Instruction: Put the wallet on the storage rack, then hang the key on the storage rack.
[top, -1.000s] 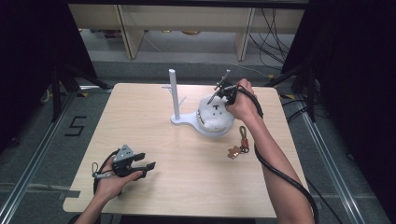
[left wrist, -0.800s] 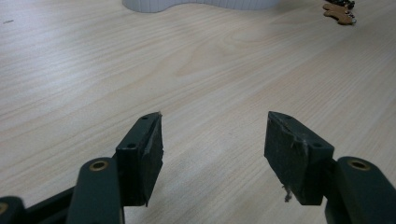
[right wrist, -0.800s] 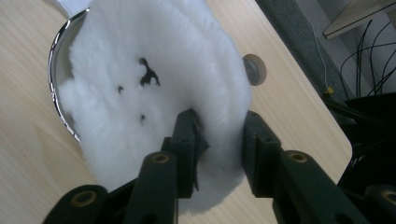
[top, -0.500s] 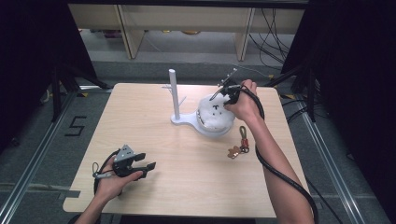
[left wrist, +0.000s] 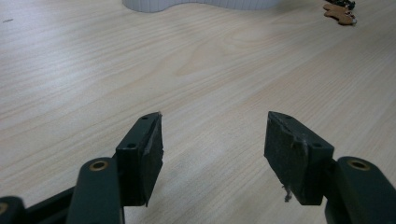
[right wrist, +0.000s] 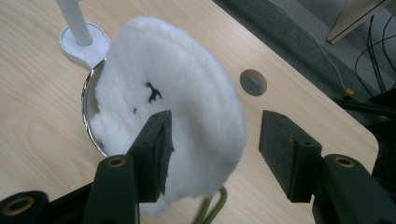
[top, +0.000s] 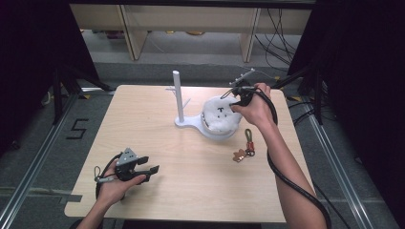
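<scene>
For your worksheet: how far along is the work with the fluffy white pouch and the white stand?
Done: the fluffy white pouch sits in the stand's dish, beside the white post. In hand: the right gripper has just been opening; its jaws stand apart with the pouch's edge between them, unpressed. Left: probably the keychain lying on the table. The left gripper rests open.

Near half of the pale wooden tabletop (top: 200, 191) lies open for passage. Far side is crowded: a tall white plastic post on its base (top: 177, 95), a fluffy white plush in a metal-rimmed dish (top: 218, 117) (touching that base), and a small brown keychain charm (top: 242, 151) just right.
</scene>
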Tool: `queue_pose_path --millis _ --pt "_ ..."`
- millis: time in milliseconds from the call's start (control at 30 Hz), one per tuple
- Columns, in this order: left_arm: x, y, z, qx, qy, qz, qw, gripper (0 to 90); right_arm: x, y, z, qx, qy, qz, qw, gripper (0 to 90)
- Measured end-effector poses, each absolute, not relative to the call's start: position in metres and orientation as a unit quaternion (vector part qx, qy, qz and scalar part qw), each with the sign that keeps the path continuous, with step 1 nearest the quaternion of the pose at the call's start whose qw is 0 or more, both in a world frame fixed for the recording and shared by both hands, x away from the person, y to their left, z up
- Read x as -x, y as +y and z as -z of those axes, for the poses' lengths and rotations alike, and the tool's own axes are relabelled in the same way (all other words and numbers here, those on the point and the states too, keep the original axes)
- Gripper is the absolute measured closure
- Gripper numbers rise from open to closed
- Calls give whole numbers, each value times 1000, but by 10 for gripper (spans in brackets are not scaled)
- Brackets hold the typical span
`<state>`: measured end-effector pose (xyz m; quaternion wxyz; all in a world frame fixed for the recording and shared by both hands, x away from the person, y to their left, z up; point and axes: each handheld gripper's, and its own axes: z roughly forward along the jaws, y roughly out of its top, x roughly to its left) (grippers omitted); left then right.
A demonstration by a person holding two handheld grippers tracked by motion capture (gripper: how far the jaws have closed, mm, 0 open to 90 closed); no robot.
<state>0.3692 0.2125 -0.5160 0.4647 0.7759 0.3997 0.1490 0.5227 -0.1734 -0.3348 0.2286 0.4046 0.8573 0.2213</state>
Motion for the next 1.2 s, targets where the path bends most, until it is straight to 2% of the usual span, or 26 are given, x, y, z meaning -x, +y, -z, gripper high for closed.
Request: queue_pose_path --millis 100,133,367,600,667,733,767,833,867,1033,1200 --pt "-369 212 516 -776 401 -150 464 365 -519 -181 334 -404 854 -229 236 456" --pt "-369 212 516 -775 401 -150 464 365 -517 -184 334 -413 851 -235 222 456" --pt "-369 211 516 -773 401 -152 468 365 -506 -206 334 -428 835 -265 223 459" --pt "-371 211 515 -773 402 -154 466 366 -495 -234 348 -468 816 -282 188 541" --pt "-371 210 515 -772 402 -155 467 366 -497 -244 356 -453 823 -282 196 563" --pt "-370 209 514 -769 402 -164 470 371 -492 -250 364 -474 819 -271 176 589" --pt "-370 209 514 -767 404 -166 469 375 -495 -257 371 -449 829 -273 192 605" --pt "-370 209 514 -762 404 -167 478 375 -487 -256 377 -510 807 -259 145 623" --pt "-370 210 513 -763 404 -168 476 375 -484 -259 382 -524 803 -249 136 632" --pt "-369 211 512 -759 407 -172 478 375 -478 -263 398 -549 795 -235 113 691" --pt "-368 211 512 -757 409 -176 478 374 -477 -263 403 -566 789 -218 97 708"
